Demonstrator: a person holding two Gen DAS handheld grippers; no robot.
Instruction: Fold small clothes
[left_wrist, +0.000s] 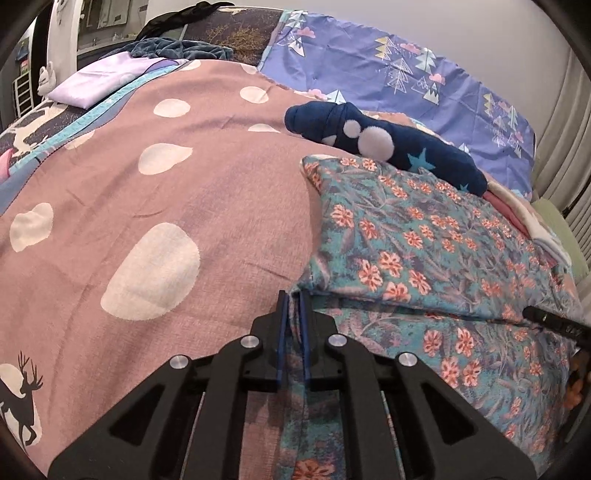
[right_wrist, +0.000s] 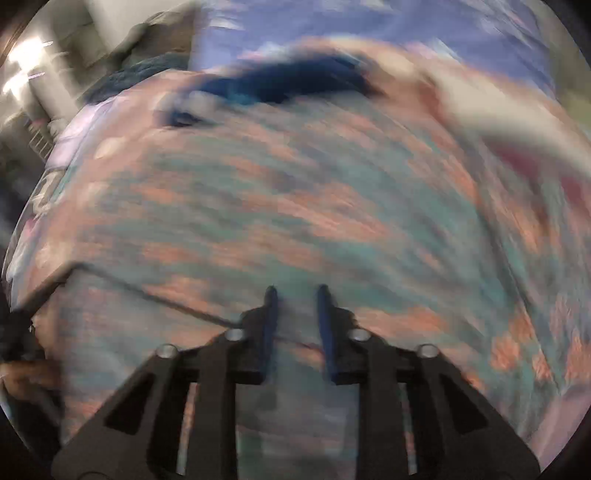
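pinching a corner of the floral garment (left_wrist: 424, 236), the left gripper (left_wrist: 293, 306) holds its blue fingers (left_wrist: 282, 332) clamped on a thin strip of the cloth at the near left edge. the garment lies on the pink spotted bedspread (left_wrist: 147, 206), with its far part already doubled over the near part along a crease running across; it looks roughly half folded, with at least one more fold and a final smoothing left. a navy sock with white pompoms (left_wrist: 373, 144) lies just past it, touching its far edge, and pale folded pieces (left_wrist: 532, 229) sit at the right. a blue quilt with tree prints (left_wrist: 424, 70) lies beyond, against a plain wall, with a lilac pillow (left_wrist: 92, 88) at far left and a shelf-lined room past it. the tip of the other tool pokes in at the right edge.

from the right wrist, everything is smeared by motion. the right gripper (right_wrist: 297, 295) hangs above the same floral garment (right_wrist: 295, 206), its fingers (right_wrist: 271, 325) showing a gap with nothing clearly pressed between them. the dark sock (right_wrist: 288, 83) shows as a streak beyond the cloth.
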